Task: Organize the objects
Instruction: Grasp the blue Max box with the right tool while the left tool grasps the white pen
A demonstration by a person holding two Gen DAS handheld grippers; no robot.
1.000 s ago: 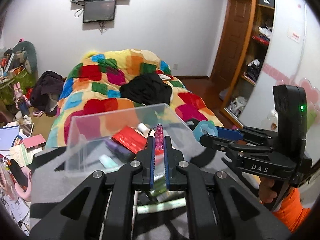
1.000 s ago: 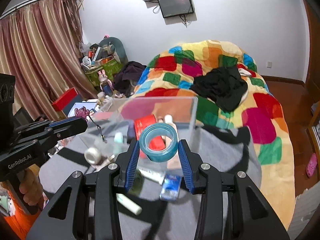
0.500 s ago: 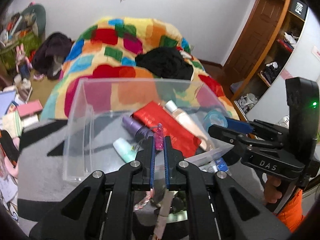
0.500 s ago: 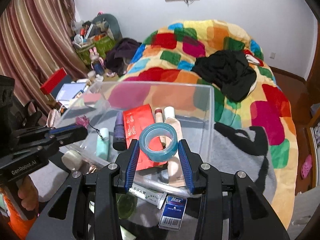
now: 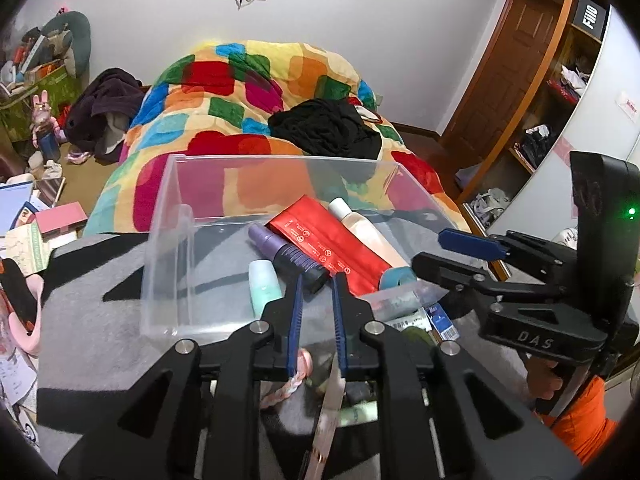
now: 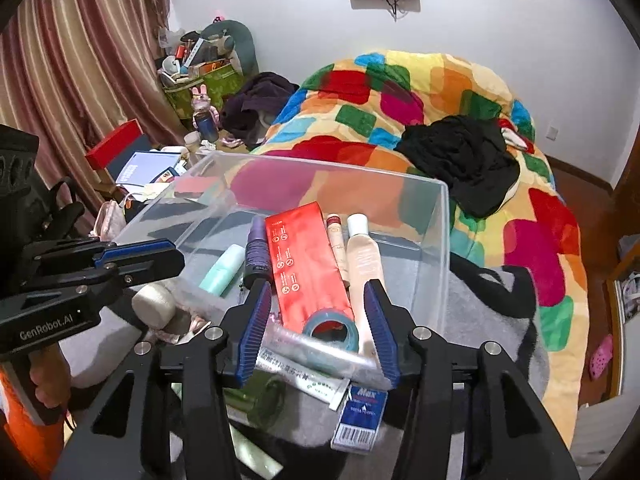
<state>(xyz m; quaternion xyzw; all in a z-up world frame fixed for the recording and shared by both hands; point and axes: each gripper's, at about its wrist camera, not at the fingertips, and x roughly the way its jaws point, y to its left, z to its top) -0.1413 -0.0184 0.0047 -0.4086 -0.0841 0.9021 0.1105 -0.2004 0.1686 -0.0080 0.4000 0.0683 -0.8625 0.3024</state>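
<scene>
A clear plastic bin (image 5: pixel 168 240) (image 6: pixel 444 216) sits on a grey blanket. Inside lie a red packet (image 6: pixel 304 264), a purple bottle (image 5: pixel 280 250), a mint tube (image 6: pixel 222 266), a peach bottle (image 6: pixel 362 256) and a teal tape roll (image 6: pixel 330 330) (image 5: pixel 396 278). My right gripper (image 6: pixel 316 324) is open, its fingers either side of the tape roll, which rests in the bin's near corner. My left gripper (image 5: pixel 316 308) is open and empty at the bin's near wall. The small pink charm is not visible.
Loose items lie in front of the bin: a white tube (image 6: pixel 304 380), a blue Max packet (image 6: pixel 360 416), a dark green jar (image 6: pixel 264 400), a white round jar (image 6: pixel 154 306), a pink braided cord (image 5: pixel 286 390). A colourful quilt (image 6: pixel 400 120) lies behind. Clutter fills the left floor.
Both grippers tilted down over the bin and opened. The right one let go of the tape roll, now lying in the bin. The left one let go of the pink charm.
</scene>
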